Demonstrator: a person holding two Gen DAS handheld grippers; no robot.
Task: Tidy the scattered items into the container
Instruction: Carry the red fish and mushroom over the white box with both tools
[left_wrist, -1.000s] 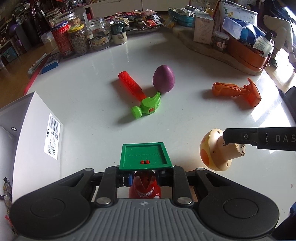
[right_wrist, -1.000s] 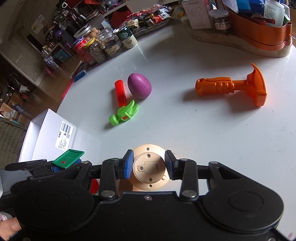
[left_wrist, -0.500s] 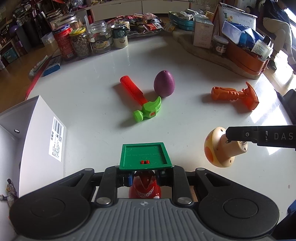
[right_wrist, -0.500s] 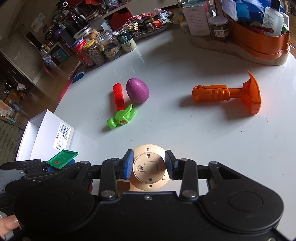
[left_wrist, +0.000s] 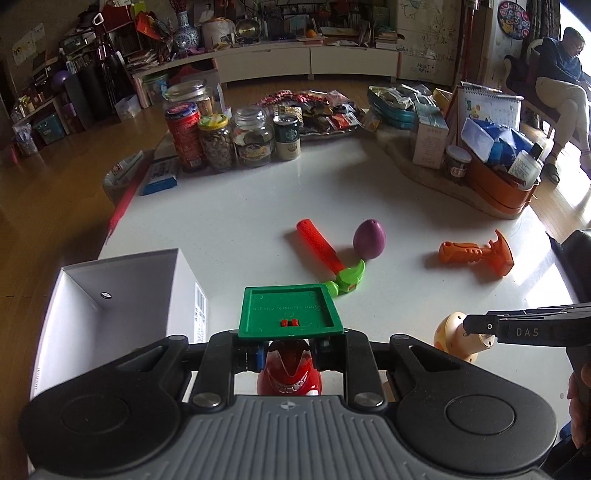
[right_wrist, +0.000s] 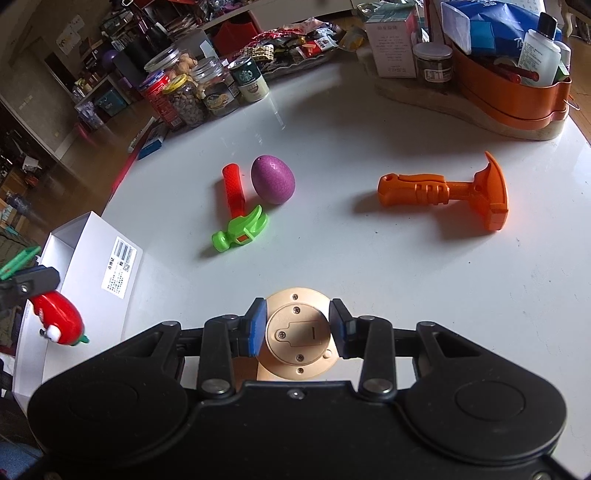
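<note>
Jaws of the left gripper (left_wrist: 287, 355) are clamped tight on a red toy (left_wrist: 289, 374) with a green square base (left_wrist: 290, 311), carrying it clear of the bench (left_wrist: 240, 206); faint raised lettering on the base is too small to read. From the right wrist view the toy hangs just beside the near corner of the white box (right_wrist: 92, 254). To the left of these jaws the box stands open, a barcode label on its side with print too fine to make out.

Jaws of the right gripper (right_wrist: 297, 328) are part-way open and closed on the round tan base of a mushroom toy (right_wrist: 297, 334), their blue pads pressing its sides; in the left wrist view its yellow spotted cap (left_wrist: 448, 326) points away from the finger marked "DAS".

Ahead of both jaws, on the bench, lie a green-headed hammer with a red handle (right_wrist: 240, 210), a purple egg (right_wrist: 273, 179) touching or just beside that handle, and, well to the right, an orange hammer (right_wrist: 447, 192).

Further off at the bench's far edge stand jars, a red can and a can bearing the Starbucks logo (right_wrist: 251, 79). Far right, an orange basket (right_wrist: 517, 99) holds packets and a white bottle.
</note>
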